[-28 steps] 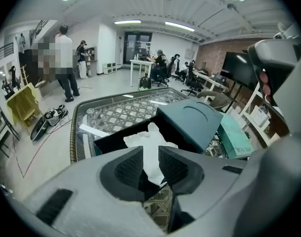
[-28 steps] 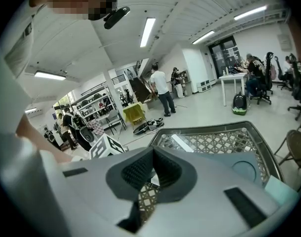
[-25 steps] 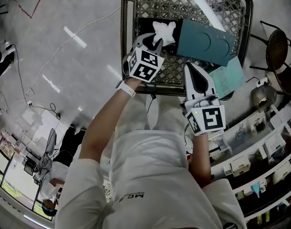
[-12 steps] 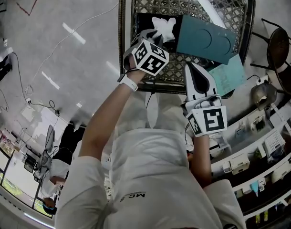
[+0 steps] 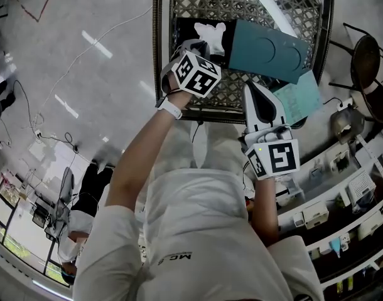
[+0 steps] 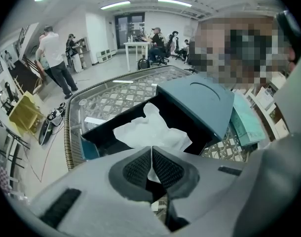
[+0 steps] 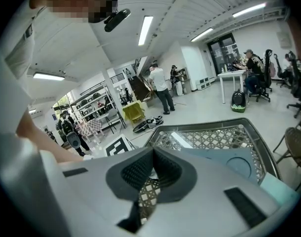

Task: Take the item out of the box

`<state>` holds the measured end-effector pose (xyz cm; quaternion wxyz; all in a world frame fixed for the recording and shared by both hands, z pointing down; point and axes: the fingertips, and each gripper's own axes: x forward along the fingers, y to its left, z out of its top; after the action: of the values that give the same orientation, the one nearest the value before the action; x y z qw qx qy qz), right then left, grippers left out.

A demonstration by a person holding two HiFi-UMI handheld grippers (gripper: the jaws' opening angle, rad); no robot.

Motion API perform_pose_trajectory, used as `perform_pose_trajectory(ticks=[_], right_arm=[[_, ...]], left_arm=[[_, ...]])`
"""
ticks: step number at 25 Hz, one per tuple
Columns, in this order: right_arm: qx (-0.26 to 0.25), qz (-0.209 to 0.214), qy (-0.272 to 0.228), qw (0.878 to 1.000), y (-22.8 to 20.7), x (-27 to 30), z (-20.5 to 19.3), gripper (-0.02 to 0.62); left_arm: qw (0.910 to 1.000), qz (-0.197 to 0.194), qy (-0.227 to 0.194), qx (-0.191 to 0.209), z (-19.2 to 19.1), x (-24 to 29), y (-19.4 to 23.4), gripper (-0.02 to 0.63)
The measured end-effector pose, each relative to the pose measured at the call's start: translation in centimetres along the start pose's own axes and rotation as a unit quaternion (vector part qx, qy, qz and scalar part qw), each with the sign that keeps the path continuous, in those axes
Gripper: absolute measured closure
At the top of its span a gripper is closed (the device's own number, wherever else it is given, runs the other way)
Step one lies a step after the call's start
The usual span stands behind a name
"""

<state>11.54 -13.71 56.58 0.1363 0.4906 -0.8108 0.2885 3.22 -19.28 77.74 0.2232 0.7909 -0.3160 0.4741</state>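
Ahead of the left gripper point(image 6: 151, 153) the box point(image 5: 186, 29) gapes upward; the crumpled white sheet point(image 6: 151, 131) nipped in its jaws fills part of the mouth; to the right the raised teal lid point(image 6: 202, 102) walls that side; to the left stands the table's wicker rim point(image 6: 69, 132); bare lattice lies beyond the box.

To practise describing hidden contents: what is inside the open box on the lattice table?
Crumpled white paper sits in the box, its edge pinched in the left tongs. Whatever lies beneath the paper is covered.
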Motion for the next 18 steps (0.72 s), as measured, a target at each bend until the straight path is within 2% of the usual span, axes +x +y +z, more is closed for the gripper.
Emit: perform_pose_trajectory(ticks=[8,18], right_arm=[[-0.004,0.004,-0.005,1.0,0.4,-0.4,0.3,0.58],[-0.017,0.008,-0.019,1.0,1.7,-1.3,1.7,0.58]], left_arm=[[0.9996,0.001,-0.007,-0.027,-0.3,-1.1,0.5,0.581],[0.9958,0.004,-0.053,-0.074,0.7,-4.4,0.9,0.581]])
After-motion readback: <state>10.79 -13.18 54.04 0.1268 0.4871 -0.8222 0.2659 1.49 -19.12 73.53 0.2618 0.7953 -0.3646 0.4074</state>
